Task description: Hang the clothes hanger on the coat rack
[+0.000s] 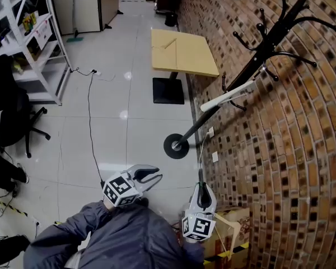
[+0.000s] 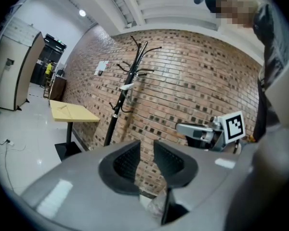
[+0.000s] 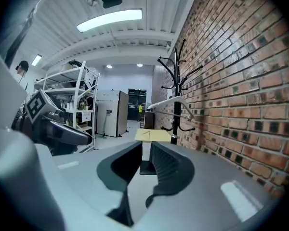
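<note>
A white clothes hanger point(image 1: 227, 97) already hangs on a lower arm of the black coat rack point(image 1: 253, 56), which stands at the brick wall in the upper right of the head view, so I judge that the hanging step for this hanger is done. Both tools are low in the frame, near the person's body and well apart from the rack. The left hand-held gripper point(image 1: 155, 176) has its jaws a little apart with nothing between them; in its own view only the brick wall shows through the gap. The right hand-held gripper point(image 1: 203, 189) has its jaws with only a narrow gap and is also empty; through the gap one sees the floor and the room far behind. In the lower right corner, just beside the right hand-held gripper, stands what looks like a cardboard box point(image 1: 241, 239), and in it lies a pale wooden hanger point(image 1: 228, 224). Whether more hangers are under it I cannot tell. If the work goes on, the next move probably calls for widening the right jaws, bringing them down to this wooden hanger and closing them on it near its hook, so that the hook stays free for the rack
</note>
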### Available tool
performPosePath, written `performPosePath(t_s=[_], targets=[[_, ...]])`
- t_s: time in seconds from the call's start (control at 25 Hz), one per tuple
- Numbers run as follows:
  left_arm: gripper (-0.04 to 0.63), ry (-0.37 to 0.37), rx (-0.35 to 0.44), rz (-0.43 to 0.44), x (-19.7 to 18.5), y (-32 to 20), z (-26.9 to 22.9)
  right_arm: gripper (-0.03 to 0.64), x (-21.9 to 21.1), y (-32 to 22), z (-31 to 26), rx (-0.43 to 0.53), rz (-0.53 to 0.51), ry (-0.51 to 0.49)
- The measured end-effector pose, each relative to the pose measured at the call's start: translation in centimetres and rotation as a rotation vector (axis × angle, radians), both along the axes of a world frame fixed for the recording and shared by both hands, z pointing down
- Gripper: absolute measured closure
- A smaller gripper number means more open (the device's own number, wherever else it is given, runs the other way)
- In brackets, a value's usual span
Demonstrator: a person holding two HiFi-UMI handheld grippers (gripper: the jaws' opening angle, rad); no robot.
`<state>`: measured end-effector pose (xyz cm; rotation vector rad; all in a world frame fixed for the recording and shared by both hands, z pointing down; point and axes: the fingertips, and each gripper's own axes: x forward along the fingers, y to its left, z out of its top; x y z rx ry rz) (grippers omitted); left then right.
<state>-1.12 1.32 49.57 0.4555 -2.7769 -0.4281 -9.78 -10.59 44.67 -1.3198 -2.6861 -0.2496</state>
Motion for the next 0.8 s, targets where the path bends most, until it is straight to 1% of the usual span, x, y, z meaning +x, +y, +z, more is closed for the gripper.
performPosePath(t_s=[0.24, 0.56, 0.8], targets=[[0.502, -0.011, -0.011, 0.041, 0.1, -1.9, -0.3, 0.558, 1.4, -1.5, -0.6, 0.010, -0.003, -0.031], [0.502, -0.005, -0.020, 0.091, 0.0, -4.3, -0.1, 0.566, 1.8, -3.6, -0.1, 0.014, 0.021, -0.018], [0.502, -0.013, -0.033, 0.101, -0.5, -5.4, -0.4, 0.566, 2.1, -4.0, -0.3, 0.009, -0.008, -0.041]])
